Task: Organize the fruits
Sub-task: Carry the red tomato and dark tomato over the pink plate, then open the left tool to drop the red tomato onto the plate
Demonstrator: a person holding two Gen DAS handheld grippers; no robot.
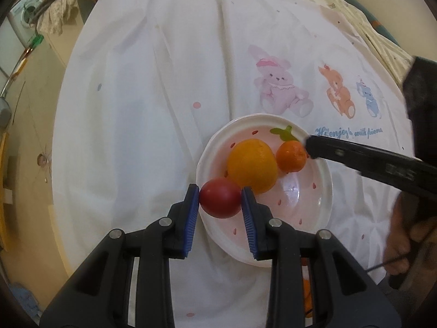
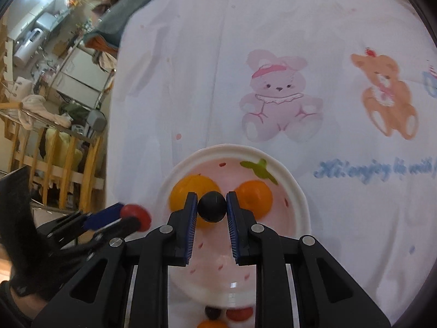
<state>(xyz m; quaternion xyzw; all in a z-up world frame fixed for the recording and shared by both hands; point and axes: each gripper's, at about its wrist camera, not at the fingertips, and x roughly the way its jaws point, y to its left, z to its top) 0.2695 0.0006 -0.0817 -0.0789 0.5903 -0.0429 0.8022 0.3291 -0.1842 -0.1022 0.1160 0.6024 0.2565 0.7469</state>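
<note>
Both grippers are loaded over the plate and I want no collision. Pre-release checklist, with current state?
1. Left hand-held gripper shut on the red fruit: ok.
2. Right hand-held gripper shut on the dark round fruit: ok.
3. Red fruit over the plate: ok, at its near rim.
4. Free spot under the dark round fruit: not ok, the large orange and small orange sit close on either side.
5. Height of either fruit above the plate: cannot tell.
6. Grippers apart from each other: ok.
</note>
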